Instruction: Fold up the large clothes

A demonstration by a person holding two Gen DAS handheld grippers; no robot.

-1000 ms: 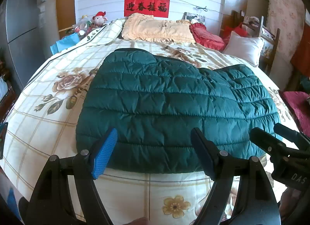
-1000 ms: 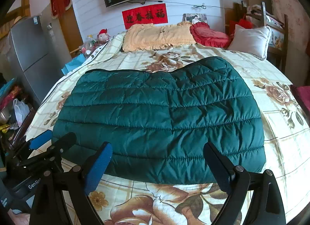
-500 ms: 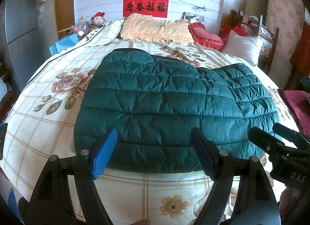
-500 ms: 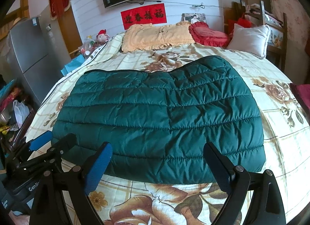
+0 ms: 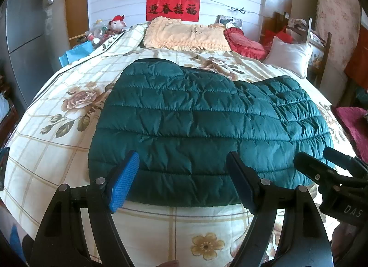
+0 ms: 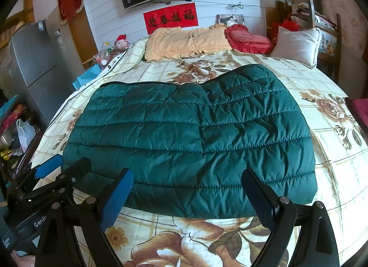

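Claws (image 5: 182, 177) agape above jacket (image 5: 207, 129)

bare bedspread (image 5: 57, 152) around green jacket (image 5: 184, 117), pillows (image 6: 188, 41) crowd far end

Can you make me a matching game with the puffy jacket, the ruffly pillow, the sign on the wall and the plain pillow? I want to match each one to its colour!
Things:
1. puffy jacket
2. ruffly pillow
3. wall sign
4. plain pillow

Colours:
A. red with black writing
B. white
C. dark green
D. pale yellow

Pairs: 1-C, 2-D, 3-A, 4-B
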